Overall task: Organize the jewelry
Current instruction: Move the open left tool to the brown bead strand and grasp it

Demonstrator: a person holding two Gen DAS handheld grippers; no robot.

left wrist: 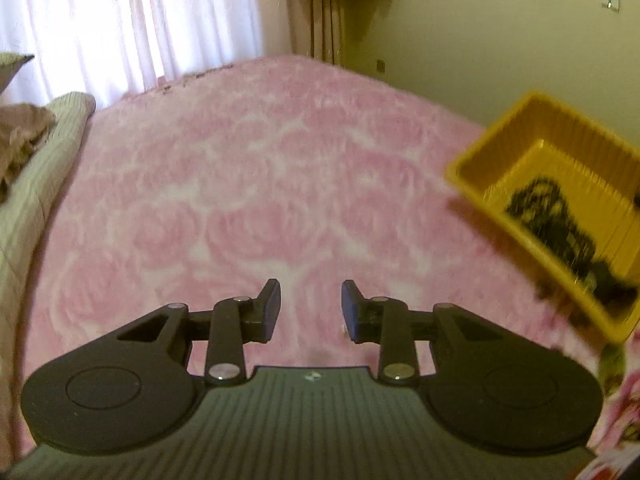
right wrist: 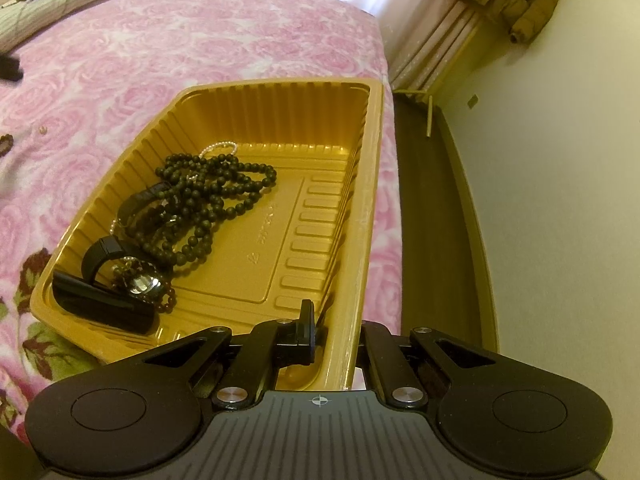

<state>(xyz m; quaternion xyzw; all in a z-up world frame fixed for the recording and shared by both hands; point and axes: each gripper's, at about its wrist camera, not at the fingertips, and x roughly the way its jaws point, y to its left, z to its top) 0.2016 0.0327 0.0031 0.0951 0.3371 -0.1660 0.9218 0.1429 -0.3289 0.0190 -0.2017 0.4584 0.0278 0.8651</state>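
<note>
A gold plastic tray [right wrist: 360, 184] is held tilted above the pink bed. My right gripper [right wrist: 334, 332] is shut on the tray's near right wall, one finger [right wrist: 306, 332] inside, the other hidden outside it. In the tray lie a black bead necklace [right wrist: 216, 196], a thin pearl strand [right wrist: 220, 146], a black watch [right wrist: 132, 276] and a black case [right wrist: 100, 304]. In the left wrist view the tray [left wrist: 500, 148] shows blurred at the right. My left gripper [left wrist: 311, 310] is open and empty over the bedspread, left of the tray.
The pink rose bedspread [left wrist: 260, 184] covers the bed. A small bead [right wrist: 42, 130] and a dark piece [right wrist: 5, 144] lie on it at the left. Striped green bedding [left wrist: 48, 152] is at the far left. The bed's edge and brown floor [right wrist: 428, 220] are at the right.
</note>
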